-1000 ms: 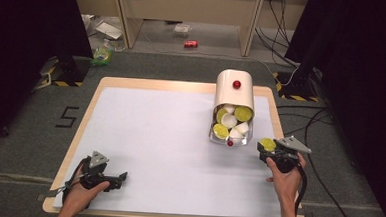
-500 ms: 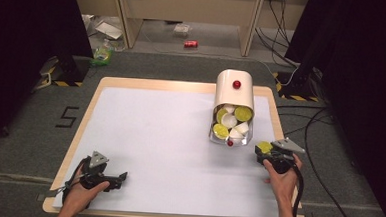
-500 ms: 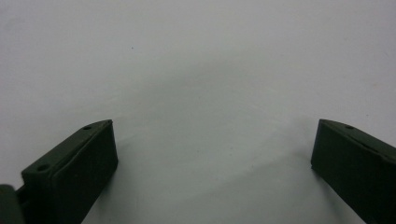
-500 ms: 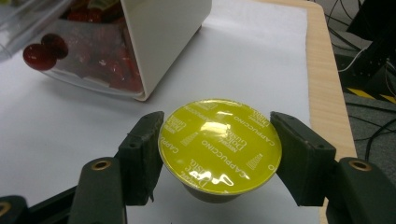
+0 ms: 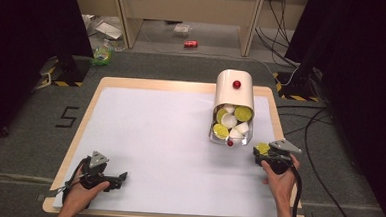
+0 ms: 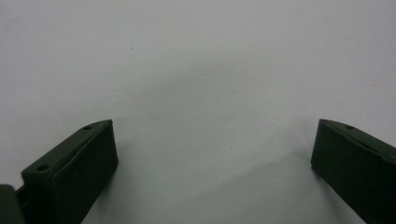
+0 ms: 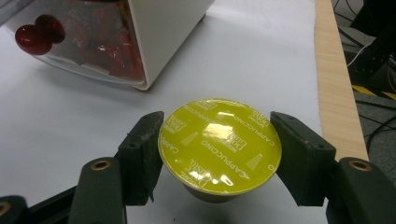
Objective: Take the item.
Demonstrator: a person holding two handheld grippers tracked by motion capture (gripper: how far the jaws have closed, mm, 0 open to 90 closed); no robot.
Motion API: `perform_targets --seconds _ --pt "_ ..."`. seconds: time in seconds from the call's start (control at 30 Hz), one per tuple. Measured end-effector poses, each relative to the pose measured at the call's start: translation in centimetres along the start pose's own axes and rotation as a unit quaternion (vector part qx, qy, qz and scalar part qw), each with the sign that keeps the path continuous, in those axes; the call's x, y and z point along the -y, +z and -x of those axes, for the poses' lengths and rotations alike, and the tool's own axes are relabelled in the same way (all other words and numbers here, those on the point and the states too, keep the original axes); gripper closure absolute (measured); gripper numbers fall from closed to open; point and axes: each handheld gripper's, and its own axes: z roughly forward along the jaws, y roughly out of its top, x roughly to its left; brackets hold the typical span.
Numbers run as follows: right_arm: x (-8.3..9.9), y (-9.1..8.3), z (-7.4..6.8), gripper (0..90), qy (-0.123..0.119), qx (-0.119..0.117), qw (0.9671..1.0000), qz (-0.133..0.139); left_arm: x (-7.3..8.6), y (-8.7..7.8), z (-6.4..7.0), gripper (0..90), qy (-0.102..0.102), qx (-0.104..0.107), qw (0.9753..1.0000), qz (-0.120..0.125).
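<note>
Since the earlier frame, the right gripper point(image 7: 218, 154) has drawn back toward the person, holding the yellow-lidded capsule point(image 7: 219, 144) by its rim. Likely light, thin-walled, crushable: grip the rim gently. The left gripper point(image 6: 212, 168) rests wide apart on the counter point(image 5: 169, 137).

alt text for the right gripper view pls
The right gripper clamps a coffee capsule with a yellow foil lid marked "cappuccino", just above the white table. Behind it lies a white box with a clear, red-knobbed lid.
</note>
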Motion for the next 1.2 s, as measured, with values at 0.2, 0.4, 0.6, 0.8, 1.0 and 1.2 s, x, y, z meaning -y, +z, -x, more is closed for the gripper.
perform_targets --seconds 0.2,0.4,0.6,0.8,1.0,1.2 --pt "0.08 0.20 -0.26 38.0 0.000 -0.002 1.0000 -0.006 0.00 0.00 0.00 0.0 0.000 0.000 1.0000 0.000" --pt "0.22 0.37 -0.21 38.0 -0.003 -0.002 0.9999 -0.010 0.00 0.00 0.00 0.0 0.000 0.000 1.0000 0.000" --pt "0.30 0.53 -0.29 38.0 -0.004 -0.005 0.9998 -0.017 0.00 0.00 0.00 0.0 0.000 0.000 1.0000 0.000" --pt "0.43 0.64 -0.32 37.9 -0.001 -0.007 0.9997 -0.025 0.00 0.00 0.00 0.0 0.000 0.000 1.0000 0.000" --pt "0.53 0.80 -0.35 37.8 -0.004 -0.010 0.9995 -0.031 0.00 0.00 0.00 0.0 0.000 0.000 1.0000 0.000" --pt "0.53 0.80 -0.29 37.8 -0.004 -0.011 0.9994 -0.032 0.00 0.00 0.00 0.0 0.000 0.000 1.0000 0.000"
